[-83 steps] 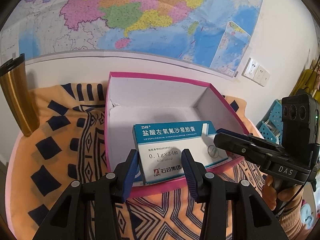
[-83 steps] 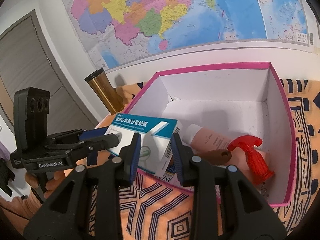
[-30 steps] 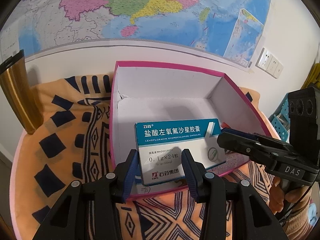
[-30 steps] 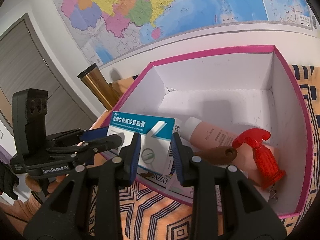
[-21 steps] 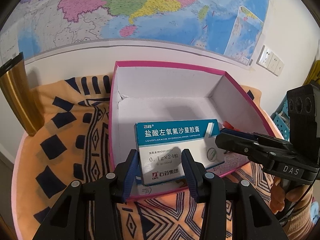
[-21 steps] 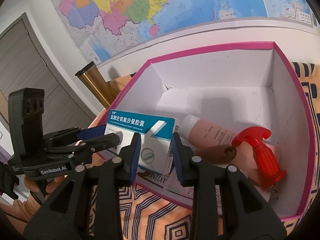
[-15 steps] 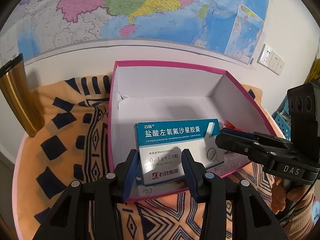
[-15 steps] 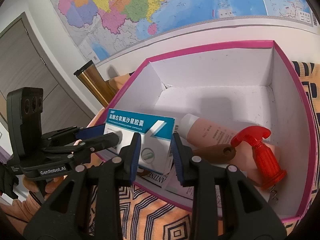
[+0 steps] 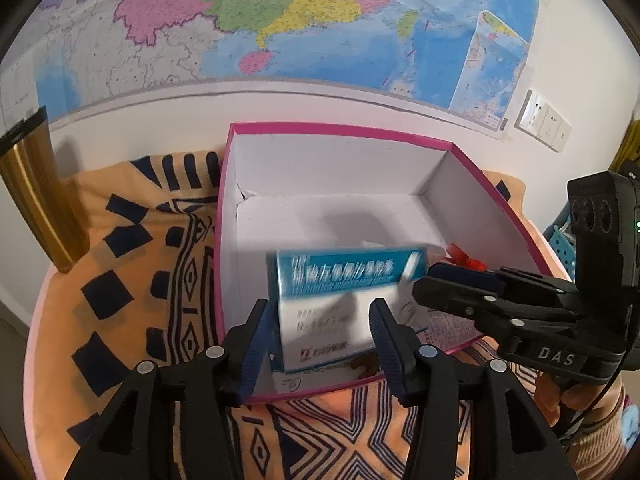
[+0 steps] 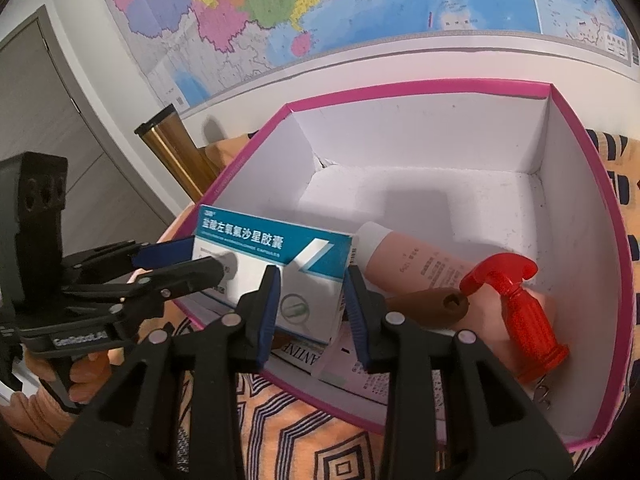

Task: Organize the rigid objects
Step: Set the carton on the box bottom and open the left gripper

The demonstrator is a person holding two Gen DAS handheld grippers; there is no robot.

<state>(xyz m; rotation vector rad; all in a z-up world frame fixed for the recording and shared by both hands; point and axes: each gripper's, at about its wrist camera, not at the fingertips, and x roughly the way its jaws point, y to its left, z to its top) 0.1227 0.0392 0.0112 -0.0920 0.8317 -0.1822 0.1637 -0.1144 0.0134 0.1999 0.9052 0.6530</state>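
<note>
Over the near edge of the pink box [image 9: 492,168], toward 6 o'clock in the left wrist view, the medicine carton [image 9: 340,300] looks different from half a second ago: back then its print was crisp, now it's smeared with motion blur and sits tilted. The left gripper [image 9: 320,336] is opening, fingers [image 9: 256,340] spreading, with the carton between them; there's a visible gap on the 3 o'clock side, so they don't seem to be pressing it anymore. The right gripper [image 10: 310,312] has its fingers [image 10: 356,312] close around the carton's other end, about as before, though I can't tell whether the pads actually press on it.

Inside the box, from the right wrist view: a pink tube [image 10: 404,256] at about 1 o'clock of the carton, a brown piece [image 10: 428,304] and a red spray-bottle-shaped thing [image 10: 524,312] at 3 o'clock, plus printed leaflets [image 10: 352,368] half hidden under the fingers. In the left view most of that is blocked by the carton and the right gripper; only a scrap of red shows. A gold tumbler [image 9: 36,196] is cut off at the 9 o'clock edge. The patterned orange cloth [image 9: 132,280] covers the worktop.
</note>
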